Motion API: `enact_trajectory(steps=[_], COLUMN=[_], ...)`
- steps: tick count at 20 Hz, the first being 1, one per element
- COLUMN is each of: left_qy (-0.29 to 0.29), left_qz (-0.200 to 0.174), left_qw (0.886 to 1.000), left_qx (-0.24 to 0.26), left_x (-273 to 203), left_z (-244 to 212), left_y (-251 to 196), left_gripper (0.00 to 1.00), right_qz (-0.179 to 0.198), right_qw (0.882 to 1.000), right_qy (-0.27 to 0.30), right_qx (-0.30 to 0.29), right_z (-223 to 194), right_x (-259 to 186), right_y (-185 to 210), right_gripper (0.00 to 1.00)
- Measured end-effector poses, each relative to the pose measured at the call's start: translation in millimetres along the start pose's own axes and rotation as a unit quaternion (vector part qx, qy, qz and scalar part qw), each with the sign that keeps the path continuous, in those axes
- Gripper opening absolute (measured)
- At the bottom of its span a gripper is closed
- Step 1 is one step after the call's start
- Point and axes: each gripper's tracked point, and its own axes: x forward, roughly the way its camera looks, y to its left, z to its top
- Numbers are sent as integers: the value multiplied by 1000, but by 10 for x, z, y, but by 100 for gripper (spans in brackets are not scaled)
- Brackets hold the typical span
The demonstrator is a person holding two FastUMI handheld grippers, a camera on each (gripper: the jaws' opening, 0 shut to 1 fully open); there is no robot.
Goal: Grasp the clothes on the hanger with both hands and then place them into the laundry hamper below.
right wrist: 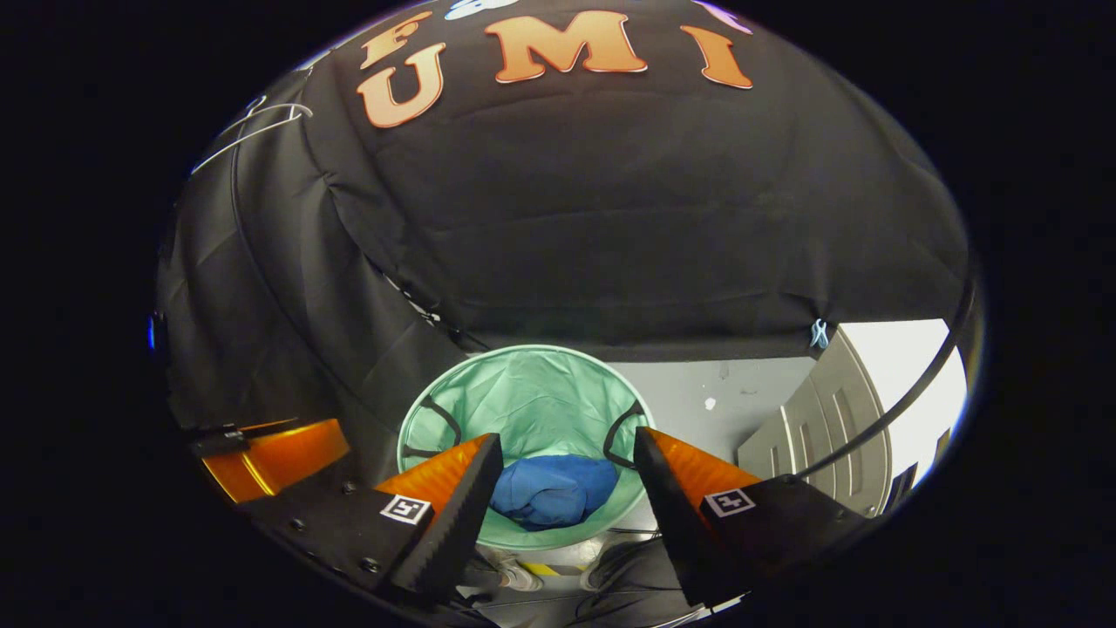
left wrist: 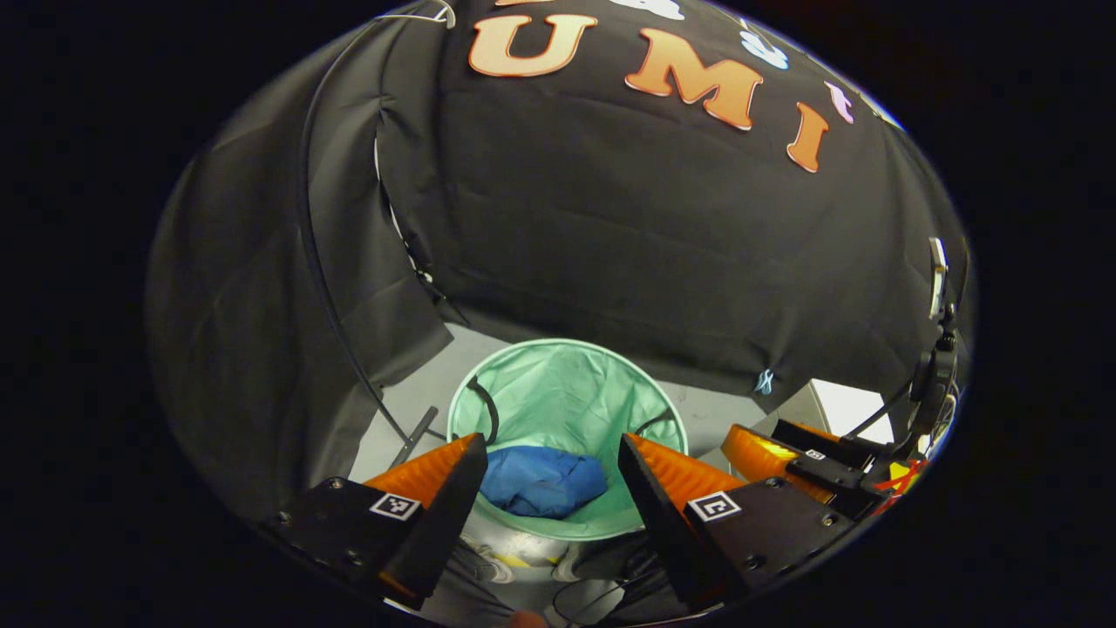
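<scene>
Below both grippers, on the pale grey floor (left wrist: 410, 397), stands a round mint-green laundry hamper (left wrist: 558, 384) with its mouth open upward. Blue clothes (left wrist: 540, 480) lie crumpled in the bottom of the hamper, toward its near side, touching neither gripper. Two dark loop handles hang inside the hamper's rim, one at the left and one at the right.

From the left gripper view, the left gripper (left wrist: 551, 458) hangs above the hamper with its jaws spread wide and nothing between them; the blue clothes show through the gap. To its right, farther off, the right gripper (left wrist: 789, 458) comes into sight side-on.

From the right gripper view, the right gripper (right wrist: 565, 453) also hangs over the hamper (right wrist: 523, 392), jaws wide apart and holding nothing, with the clothes (right wrist: 554, 490) showing between them. At the left edge of this view a part of the left gripper (right wrist: 270, 453) appears.

Behind the hamper hangs the black cloth wall (right wrist: 610, 218) of the booth. Thin wire (right wrist: 253, 122) that may be a hanger shows at the upper left, against the cloth. At the far right stands a pale grey panelled door (right wrist: 811, 427)
</scene>
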Motion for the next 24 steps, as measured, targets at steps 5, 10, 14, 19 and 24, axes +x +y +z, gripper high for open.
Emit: enact_trajectory(steps=[5,10,14,19,24], left_qy=[-42,-89,-132,-248,-299], left_qz=[8,30,36,41,33], left_qw=[999,995,991,968,954], left_qx=[-15,-8,9,14,-11], left_x=[-270,-479,-701,-1311,-1650], left_z=[273,538,806,1360,1571], left_y=[58,92,98,122,163], left_gripper=[96,96,96,96,94], right_qz=[-3,-8,-10,-9,-12], right_qw=[999,995,987,970,957], right_qy=[-50,-101,-158,-242,-289], right_qx=[15,0,0,0,-29], right_z=[390,708,1058,1525,1767], right_x=[-295,-662,-1045,-1538,-1946], right_y=[-127,-171,-182,-102,-102], right_gripper=[99,98,98,98,98])
